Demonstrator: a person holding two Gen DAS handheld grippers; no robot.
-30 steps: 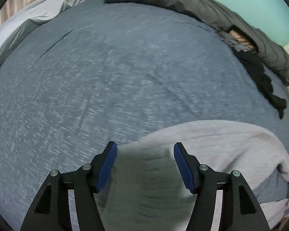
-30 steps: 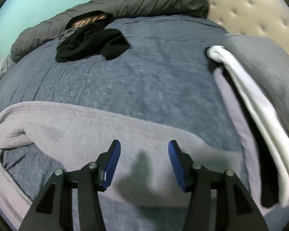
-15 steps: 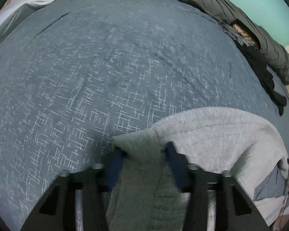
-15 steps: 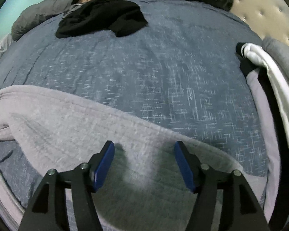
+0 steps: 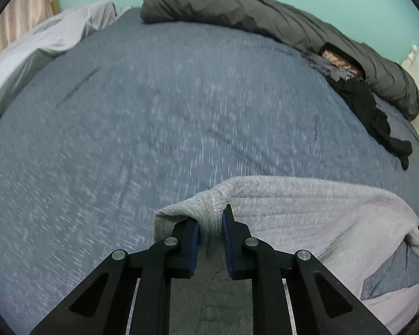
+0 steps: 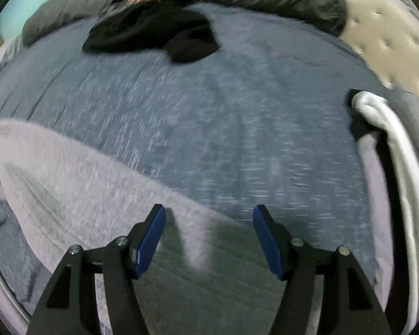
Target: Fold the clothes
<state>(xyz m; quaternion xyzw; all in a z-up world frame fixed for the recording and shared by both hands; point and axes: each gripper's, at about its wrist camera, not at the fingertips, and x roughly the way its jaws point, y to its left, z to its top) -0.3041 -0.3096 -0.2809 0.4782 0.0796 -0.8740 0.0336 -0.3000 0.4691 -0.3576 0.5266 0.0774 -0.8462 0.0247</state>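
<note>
A light grey fleece garment (image 5: 307, 212) lies on the blue bed cover (image 5: 153, 117) at the near edge. My left gripper (image 5: 211, 217) is shut on the garment's left corner and lifts it a little off the cover. In the right wrist view the same grey garment (image 6: 69, 173) spreads from the left to under my right gripper (image 6: 209, 223), which is open just above its edge and holds nothing.
A black garment (image 6: 153, 33) lies at the far side and also shows in the left wrist view (image 5: 374, 114). A rolled dark grey duvet (image 5: 265, 19) runs along the back. Folded white and grey clothes (image 6: 388, 150) lie at the right. A beige tufted headboard (image 6: 391, 36) stands behind them.
My left gripper closed on the grey garment's corner and raised it. My right gripper stayed open and moved forward over the garment's edge.
</note>
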